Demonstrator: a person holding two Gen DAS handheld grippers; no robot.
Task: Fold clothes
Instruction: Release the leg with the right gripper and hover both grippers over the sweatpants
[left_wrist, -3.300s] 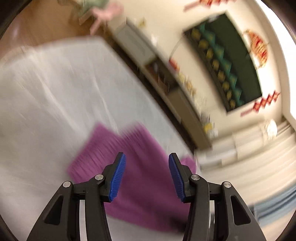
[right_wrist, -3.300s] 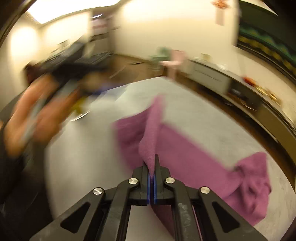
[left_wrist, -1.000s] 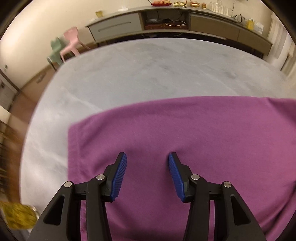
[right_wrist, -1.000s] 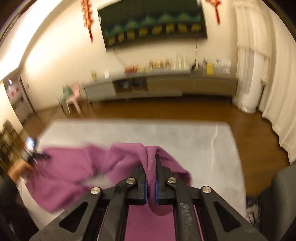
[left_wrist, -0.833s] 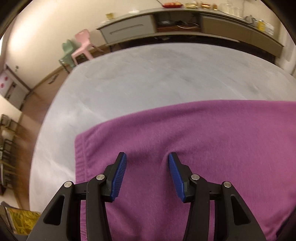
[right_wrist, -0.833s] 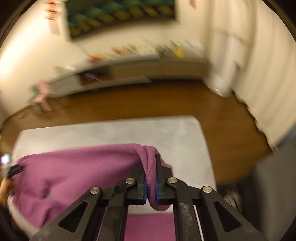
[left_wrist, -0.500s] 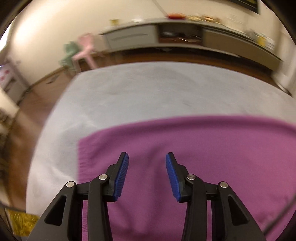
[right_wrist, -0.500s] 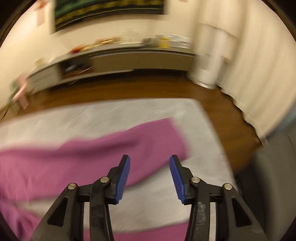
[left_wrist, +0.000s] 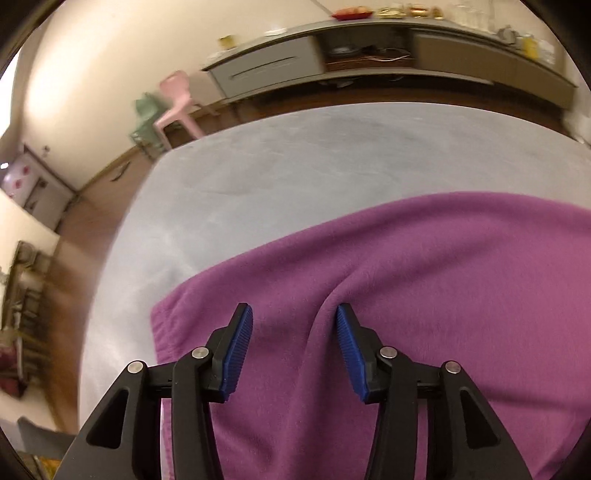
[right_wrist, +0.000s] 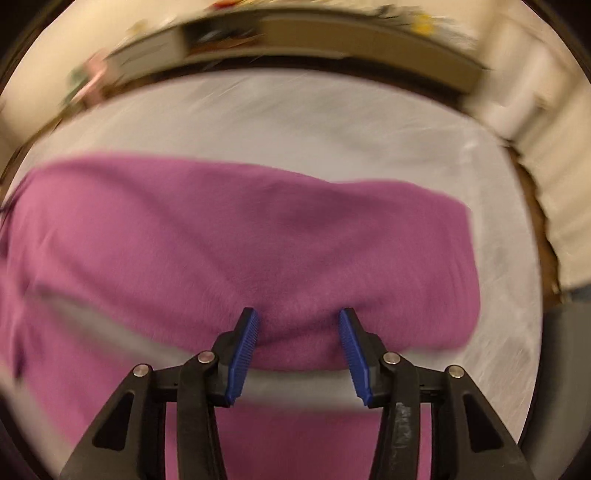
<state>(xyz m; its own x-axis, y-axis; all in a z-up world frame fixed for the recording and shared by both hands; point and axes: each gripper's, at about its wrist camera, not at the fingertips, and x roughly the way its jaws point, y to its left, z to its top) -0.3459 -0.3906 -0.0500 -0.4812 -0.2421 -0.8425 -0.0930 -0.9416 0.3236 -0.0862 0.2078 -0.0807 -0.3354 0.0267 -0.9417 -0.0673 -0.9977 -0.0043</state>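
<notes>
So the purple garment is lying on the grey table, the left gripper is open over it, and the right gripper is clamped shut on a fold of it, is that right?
Not quite. The right gripper is open, as the right wrist view shows: its jaws stand apart with the purple garment between and beyond them, nothing pinched. The rest holds: the garment lies on the grey table and the left gripper is open over it.

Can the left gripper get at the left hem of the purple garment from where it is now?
Probably yes. The left gripper is open over the purple garment, and the hem lies just to its left, flat on the grey surface with nothing in between.
</notes>
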